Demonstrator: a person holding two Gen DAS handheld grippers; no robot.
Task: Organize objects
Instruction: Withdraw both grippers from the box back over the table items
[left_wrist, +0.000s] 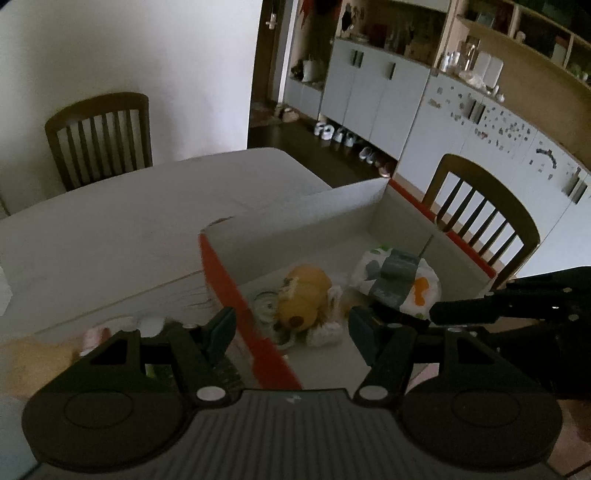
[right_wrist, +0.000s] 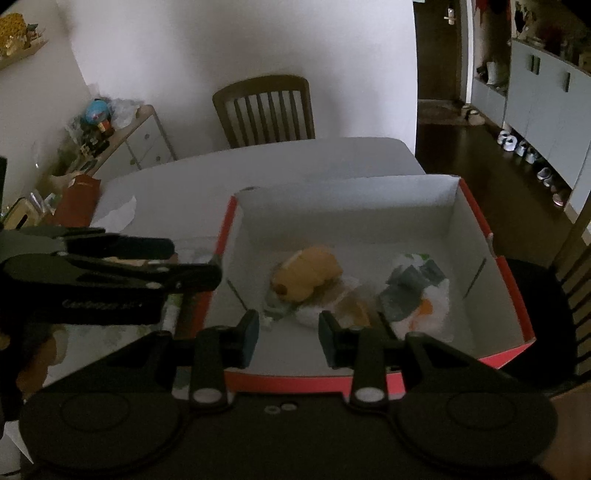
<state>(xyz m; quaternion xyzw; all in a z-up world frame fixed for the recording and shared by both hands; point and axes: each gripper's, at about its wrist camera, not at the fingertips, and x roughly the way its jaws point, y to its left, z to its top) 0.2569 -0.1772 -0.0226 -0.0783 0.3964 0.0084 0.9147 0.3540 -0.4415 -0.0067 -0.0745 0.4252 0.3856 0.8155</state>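
Note:
An open red box with a white inside (right_wrist: 491, 291) stands on the white table (right_wrist: 295, 158). In it lie a yellow plush toy (right_wrist: 306, 273), a white patterned cloth bundle with a grey piece on it (right_wrist: 417, 295), and small white items. The same box (left_wrist: 221, 273), the plush (left_wrist: 303, 295) and the bundle (left_wrist: 399, 280) show in the left wrist view. My left gripper (left_wrist: 291, 328) is open and empty, straddling the box's left wall. My right gripper (right_wrist: 288, 332) is open and empty above the box's near edge. The left gripper also shows at the left of the right view (right_wrist: 192, 275).
Wooden chairs stand at the far side (right_wrist: 266, 107) and right side (left_wrist: 480, 206) of the table. A crumpled white paper (right_wrist: 118, 214) and a brown object (right_wrist: 79, 201) sit at the table's left. Small items (left_wrist: 122, 328) lie left of the box. Cabinets (left_wrist: 388, 96) line the right wall.

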